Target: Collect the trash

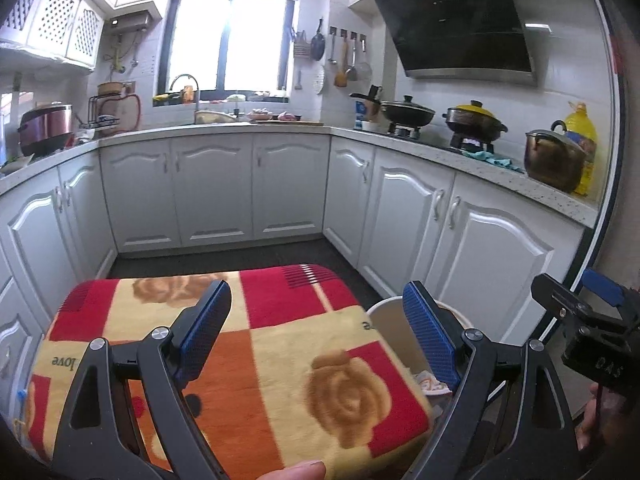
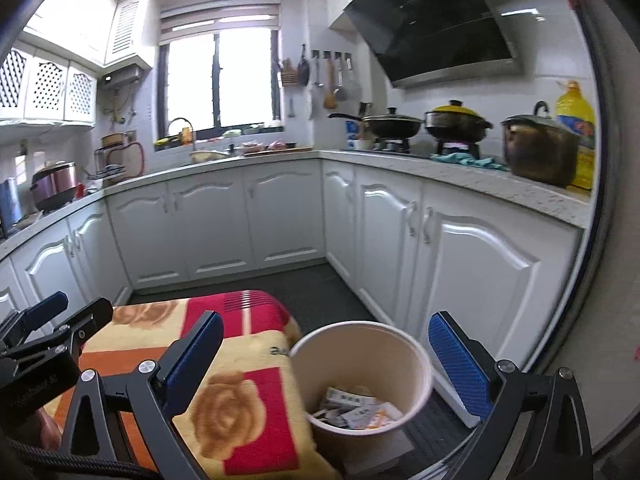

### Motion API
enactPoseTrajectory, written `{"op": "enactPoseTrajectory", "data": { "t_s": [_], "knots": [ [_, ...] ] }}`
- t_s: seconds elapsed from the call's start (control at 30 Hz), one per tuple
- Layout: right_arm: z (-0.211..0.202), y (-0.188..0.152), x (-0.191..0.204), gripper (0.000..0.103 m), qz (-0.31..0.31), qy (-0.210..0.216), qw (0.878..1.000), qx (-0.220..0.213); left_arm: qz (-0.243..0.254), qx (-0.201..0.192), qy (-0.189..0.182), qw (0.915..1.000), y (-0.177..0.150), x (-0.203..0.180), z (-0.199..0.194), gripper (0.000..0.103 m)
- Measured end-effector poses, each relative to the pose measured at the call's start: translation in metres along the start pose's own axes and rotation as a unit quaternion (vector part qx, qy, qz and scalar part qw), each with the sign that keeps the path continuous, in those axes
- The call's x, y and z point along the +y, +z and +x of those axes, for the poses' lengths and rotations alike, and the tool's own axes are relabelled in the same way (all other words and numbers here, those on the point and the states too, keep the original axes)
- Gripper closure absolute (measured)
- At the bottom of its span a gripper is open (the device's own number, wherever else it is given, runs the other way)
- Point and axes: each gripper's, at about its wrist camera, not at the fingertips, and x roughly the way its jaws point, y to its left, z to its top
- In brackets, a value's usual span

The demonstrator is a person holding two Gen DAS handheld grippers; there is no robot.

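A white round bin stands on the dark floor to the right of a table covered with a red, orange and yellow flowered blanket. Several paper wrappers lie in the bin's bottom. My right gripper is open and empty, held above the bin and the blanket's right edge. My left gripper is open and empty above the blanket. The bin's rim shows partly behind the left gripper's right finger. The right gripper's body shows at the far right of the left wrist view.
White kitchen cabinets run in a U around the dark floor. The counter at right holds a wok, pots, a teal cloth and a yellow oil bottle. A sink and window are at the back.
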Motion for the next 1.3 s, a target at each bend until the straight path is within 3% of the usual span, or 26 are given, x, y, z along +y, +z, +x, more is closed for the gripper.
{"op": "enactPoseTrajectory", "data": {
  "t_s": [0.47,1.3],
  "knots": [
    [-0.023,-0.007,-0.037,0.001,0.035,-0.029,0.999,-0.005,0.025,0.002,-0.022,0.9994,0.001,-0.033,0.002,0.016],
    [-0.026,-0.002,-0.031,0.001,0.028,-0.022,0.999,-0.012,0.018,0.000,-0.010,0.9998,-0.002,-0.030,0.000,0.016]
  ]
}}
